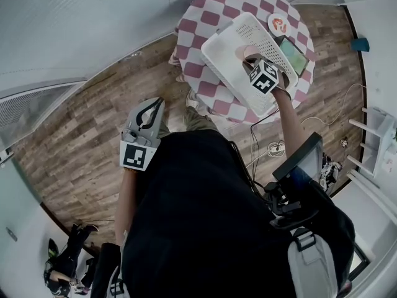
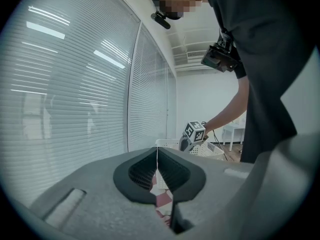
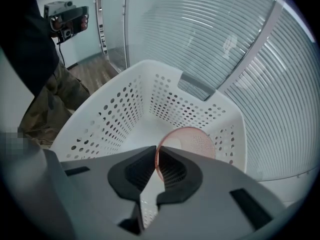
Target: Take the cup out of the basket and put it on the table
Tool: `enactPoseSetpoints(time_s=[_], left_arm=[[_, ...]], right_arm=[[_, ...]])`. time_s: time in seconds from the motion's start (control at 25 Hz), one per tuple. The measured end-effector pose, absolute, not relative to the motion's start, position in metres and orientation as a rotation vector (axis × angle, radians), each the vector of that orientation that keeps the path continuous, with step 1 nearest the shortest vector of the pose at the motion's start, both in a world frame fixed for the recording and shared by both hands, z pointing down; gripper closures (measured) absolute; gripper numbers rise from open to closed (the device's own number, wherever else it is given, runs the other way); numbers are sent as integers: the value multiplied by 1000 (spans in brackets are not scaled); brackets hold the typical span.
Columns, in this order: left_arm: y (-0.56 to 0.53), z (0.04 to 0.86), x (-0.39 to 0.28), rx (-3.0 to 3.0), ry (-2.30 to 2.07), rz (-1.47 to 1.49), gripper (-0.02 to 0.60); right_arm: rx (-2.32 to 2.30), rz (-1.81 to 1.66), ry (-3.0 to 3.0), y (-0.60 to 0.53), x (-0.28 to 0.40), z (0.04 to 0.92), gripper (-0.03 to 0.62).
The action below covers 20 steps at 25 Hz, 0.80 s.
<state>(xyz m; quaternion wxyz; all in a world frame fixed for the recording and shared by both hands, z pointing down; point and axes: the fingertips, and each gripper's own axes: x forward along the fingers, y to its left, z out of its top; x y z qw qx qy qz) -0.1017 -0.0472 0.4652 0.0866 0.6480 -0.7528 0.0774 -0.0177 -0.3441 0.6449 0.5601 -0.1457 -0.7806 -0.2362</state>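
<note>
Perforated basket (image 3: 115, 119) surrounds the pinched cup (image 3: 195, 143) (checkered table (image 1: 208, 20) beneath).

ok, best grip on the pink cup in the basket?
Pinch the thin rim, one jaw inside, one outside, coming steeply from above: the cup is mouth-up inside the high-walled basket, so its sides are fenced off. The right tongs hold it so.

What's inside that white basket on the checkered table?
A see-through pink cup, its rim pinched by the right gripper. The rest of the basket that shows is bare holed floor and walls, though the gripper's own body covers the near part.
</note>
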Motion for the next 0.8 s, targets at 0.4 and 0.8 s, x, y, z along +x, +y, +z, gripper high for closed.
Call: enactPoseSetpoints(time_s=[0.4, 0.8], left_arm=[[-63, 461, -96, 2023, -2206, 249, 577], [-89, 454, -89, 2135, -2152, 222, 577]], right_arm=[[-285, -575, -1903, -345, -12, 620, 569], [-190, -588, -1987, -345, 1, 584, 569]])
